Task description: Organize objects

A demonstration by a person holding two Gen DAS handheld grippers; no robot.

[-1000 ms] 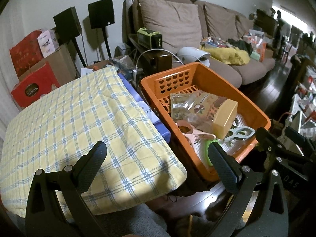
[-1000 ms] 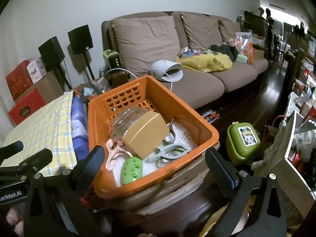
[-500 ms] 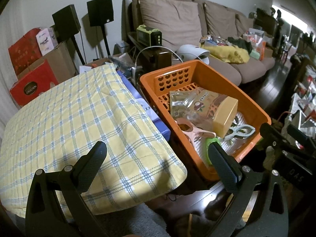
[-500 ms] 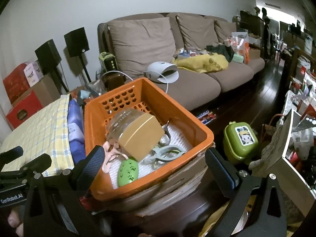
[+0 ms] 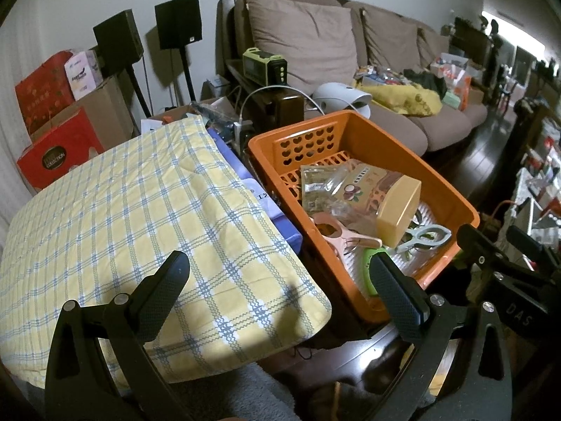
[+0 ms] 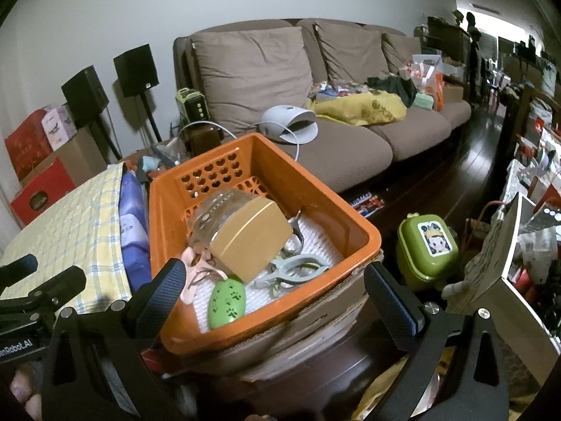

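Note:
An orange basket (image 6: 361,226) (image 5: 438,182) stands on stacked cardboard. In it lie a clear jar with a tan lid (image 6: 250,236) (image 5: 398,210), a printed pouch (image 5: 354,184), a pink clip (image 6: 193,270) (image 5: 336,233), a grey-blue clip (image 6: 294,272) (image 5: 422,238) and a green paw-print egg (image 6: 226,300). My right gripper (image 6: 275,289) hangs open just before the basket's near rim, nothing between its fingers. My left gripper (image 5: 280,280) is open too, above the corner of a yellow checked cloth (image 5: 140,217), left of the basket.
A brown sofa (image 6: 350,147) with clutter stands behind the basket. Black speakers (image 5: 178,22) and red boxes (image 5: 58,152) line the left wall. A green lidded tub (image 6: 426,245) sits on the dark floor at right, beside stacked papers (image 6: 501,245).
Both grippers drew back and lifted slightly, so the basket looks a little farther off. Both stay open and the basket's contents have not moved.

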